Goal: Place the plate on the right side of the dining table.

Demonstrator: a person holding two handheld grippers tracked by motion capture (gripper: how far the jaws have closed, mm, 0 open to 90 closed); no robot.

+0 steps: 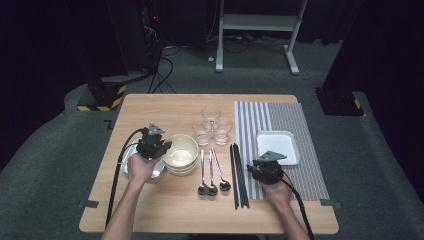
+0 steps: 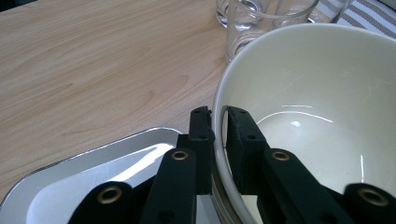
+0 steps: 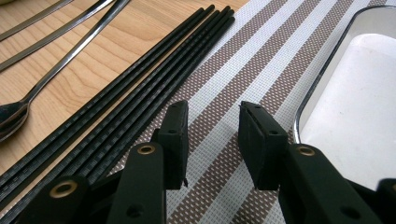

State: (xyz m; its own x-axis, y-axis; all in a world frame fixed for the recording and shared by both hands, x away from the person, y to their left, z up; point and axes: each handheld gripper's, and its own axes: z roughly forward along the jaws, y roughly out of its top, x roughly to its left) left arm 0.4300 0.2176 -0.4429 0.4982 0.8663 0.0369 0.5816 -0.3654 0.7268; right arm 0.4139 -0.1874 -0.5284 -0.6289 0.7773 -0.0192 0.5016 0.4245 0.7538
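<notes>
Left gripper view has the left gripper point(image 2: 218, 128) pinching the near rim of the top bowl point(image 2: 317, 93), one jaw inside, one outside. Glazed and hard, it is probably slippery and chippable, so the rim hold needs firm pressure. The bowl is empty, stacked beside a tray point(image 2: 70, 186). The right gripper point(image 3: 212, 140) hovers open over the placemat point(image 3: 261, 65), holding nothing.

Bowls point(image 1: 180, 154) left of spoons point(image 1: 211, 172); chopsticks point(image 1: 238, 175) right of those; glasses point(image 1: 212, 125) behind; tray point(image 1: 277, 147) on placemat point(image 1: 280, 125).

Right tool point(image 3: 212, 140) gapes over striped mat point(image 3: 261, 60), chopsticks point(image 3: 140, 93) beside.
</notes>
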